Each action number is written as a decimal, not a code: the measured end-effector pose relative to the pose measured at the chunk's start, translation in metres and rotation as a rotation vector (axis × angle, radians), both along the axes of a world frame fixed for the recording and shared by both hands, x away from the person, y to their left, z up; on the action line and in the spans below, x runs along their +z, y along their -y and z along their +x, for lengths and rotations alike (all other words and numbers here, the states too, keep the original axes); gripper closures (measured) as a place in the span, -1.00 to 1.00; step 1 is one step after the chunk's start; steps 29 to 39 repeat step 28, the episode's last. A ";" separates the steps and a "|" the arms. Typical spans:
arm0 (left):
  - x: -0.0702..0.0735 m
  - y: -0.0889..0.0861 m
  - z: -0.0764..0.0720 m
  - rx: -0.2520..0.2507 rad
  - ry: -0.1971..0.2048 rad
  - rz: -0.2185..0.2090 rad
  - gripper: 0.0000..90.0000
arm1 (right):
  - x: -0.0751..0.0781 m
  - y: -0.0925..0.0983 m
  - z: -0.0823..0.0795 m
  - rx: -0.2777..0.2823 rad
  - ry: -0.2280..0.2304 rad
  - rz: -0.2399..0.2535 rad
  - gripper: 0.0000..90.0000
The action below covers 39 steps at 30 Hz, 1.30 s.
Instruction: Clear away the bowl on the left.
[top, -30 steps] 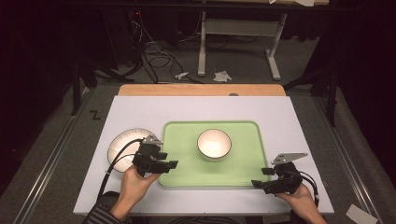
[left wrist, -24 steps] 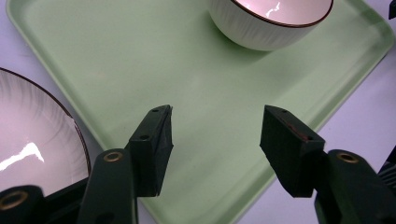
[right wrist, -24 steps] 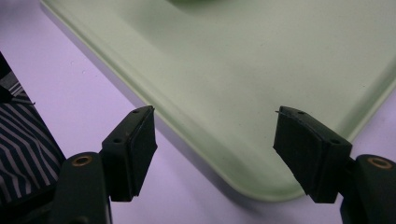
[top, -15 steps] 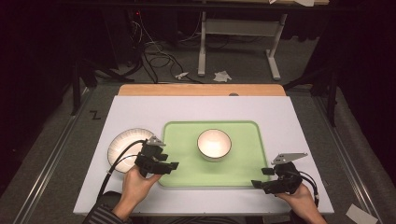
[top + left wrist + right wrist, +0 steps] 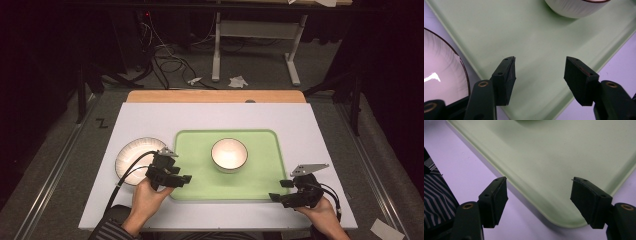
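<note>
While my left claw hangs spread and empty over the tray's near-left corner, the bowl sits mid-tray, well beyond it. A plate lies just left of the tray, beside that claw. My right claw gapes empty too, at the tray's near-right corner, its rim between the jaws. Bare tray floor surrounds the bowl; white table lies open beyond the tray's far edge.

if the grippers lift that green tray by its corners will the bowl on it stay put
Probably not reliably. The green tray looks smooth and glossy, so the bowl could slide if it tilts. The tray's raised rim might stop it. The bowl looks ceramic, so likely heavy enough to flex a thin tray, and breakable.
</note>
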State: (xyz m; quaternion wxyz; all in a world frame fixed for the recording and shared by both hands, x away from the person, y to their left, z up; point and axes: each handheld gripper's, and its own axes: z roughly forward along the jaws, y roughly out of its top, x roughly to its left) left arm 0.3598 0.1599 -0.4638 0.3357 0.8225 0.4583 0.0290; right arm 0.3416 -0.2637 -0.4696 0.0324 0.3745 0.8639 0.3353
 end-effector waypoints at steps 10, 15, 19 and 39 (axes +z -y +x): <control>-0.004 0.001 0.001 0.003 -0.010 0.029 -0.06 | 0.000 0.000 0.000 -0.001 0.002 0.003 -0.31; -0.007 0.002 0.003 0.004 -0.022 0.057 -0.07 | 0.000 0.000 0.000 -0.001 -0.001 0.002 -0.31; -0.008 0.002 0.004 0.005 -0.025 0.057 -0.07 | -0.001 0.000 0.000 -0.002 -0.003 0.005 -0.31; -0.009 0.003 0.004 -0.001 -0.039 0.058 -0.08 | -0.001 0.000 0.001 0.000 -0.007 0.001 -0.31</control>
